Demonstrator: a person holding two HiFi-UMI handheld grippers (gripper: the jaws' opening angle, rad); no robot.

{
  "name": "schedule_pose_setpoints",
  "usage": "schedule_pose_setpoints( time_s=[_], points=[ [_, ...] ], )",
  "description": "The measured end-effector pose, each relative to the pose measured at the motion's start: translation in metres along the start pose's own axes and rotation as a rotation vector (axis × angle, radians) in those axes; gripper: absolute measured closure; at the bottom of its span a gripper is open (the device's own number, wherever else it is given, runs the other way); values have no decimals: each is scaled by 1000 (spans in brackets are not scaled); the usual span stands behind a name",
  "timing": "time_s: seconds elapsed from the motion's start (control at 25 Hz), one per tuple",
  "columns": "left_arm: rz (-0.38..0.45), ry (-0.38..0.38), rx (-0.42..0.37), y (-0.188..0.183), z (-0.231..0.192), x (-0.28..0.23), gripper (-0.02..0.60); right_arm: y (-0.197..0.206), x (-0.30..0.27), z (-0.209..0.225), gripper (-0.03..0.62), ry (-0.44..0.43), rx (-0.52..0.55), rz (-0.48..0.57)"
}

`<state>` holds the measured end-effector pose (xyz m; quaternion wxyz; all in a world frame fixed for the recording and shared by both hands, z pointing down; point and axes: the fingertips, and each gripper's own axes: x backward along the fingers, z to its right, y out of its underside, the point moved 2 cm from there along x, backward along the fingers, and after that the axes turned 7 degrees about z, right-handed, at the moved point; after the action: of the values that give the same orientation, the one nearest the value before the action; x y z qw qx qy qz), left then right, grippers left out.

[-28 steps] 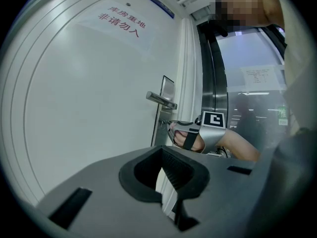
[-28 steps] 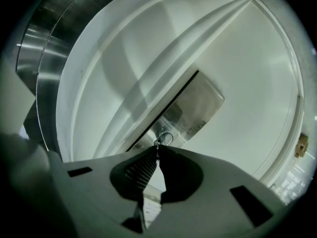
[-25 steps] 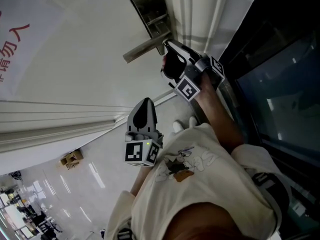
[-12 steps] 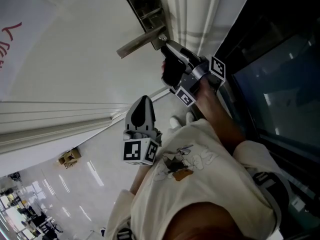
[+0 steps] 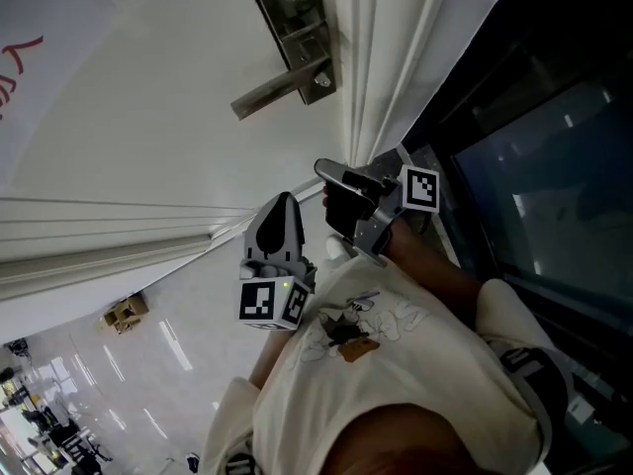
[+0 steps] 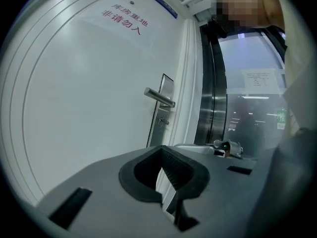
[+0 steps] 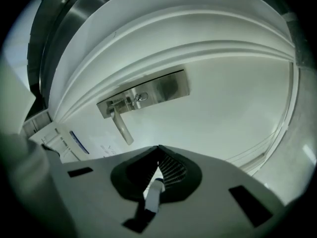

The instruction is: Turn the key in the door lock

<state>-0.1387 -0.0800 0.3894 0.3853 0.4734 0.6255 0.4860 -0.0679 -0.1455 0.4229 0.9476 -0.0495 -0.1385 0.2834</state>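
The steel lock plate (image 5: 292, 23) sits on the white door with its lever handle (image 5: 269, 94) sticking out. A small key (image 5: 318, 80) is in the cylinder just beside the lever's base. The right gripper view shows the same key (image 7: 141, 97) and lever handle (image 7: 120, 123) some way off. My right gripper (image 5: 320, 170) hangs back from the lock, shut, with nothing between its pads. My left gripper (image 5: 283, 199) is lower and further from the door, shut and empty, pointing towards the lock plate (image 6: 161, 114).
A white door frame (image 5: 381, 57) runs beside the lock, with a dark glass panel (image 5: 554, 166) past it. Red lettering (image 6: 123, 20) is printed on the door above the lever. The person's shirt and arms fill the lower part of the head view.
My right gripper has come off the key and drawn back from the lock, away from the door. The left gripper has stayed put.
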Motion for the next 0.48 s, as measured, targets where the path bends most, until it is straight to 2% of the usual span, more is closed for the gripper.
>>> schedule_pose_setpoints(
  time_s=[0.12, 0.48],
  points=[
    [-1, 7, -2, 0, 0, -2, 575, 9, 12, 7, 588, 22, 42, -28],
    [5, 23, -1, 1, 0, -4, 576, 26, 42, 32, 588, 90, 42, -65]
  ],
)
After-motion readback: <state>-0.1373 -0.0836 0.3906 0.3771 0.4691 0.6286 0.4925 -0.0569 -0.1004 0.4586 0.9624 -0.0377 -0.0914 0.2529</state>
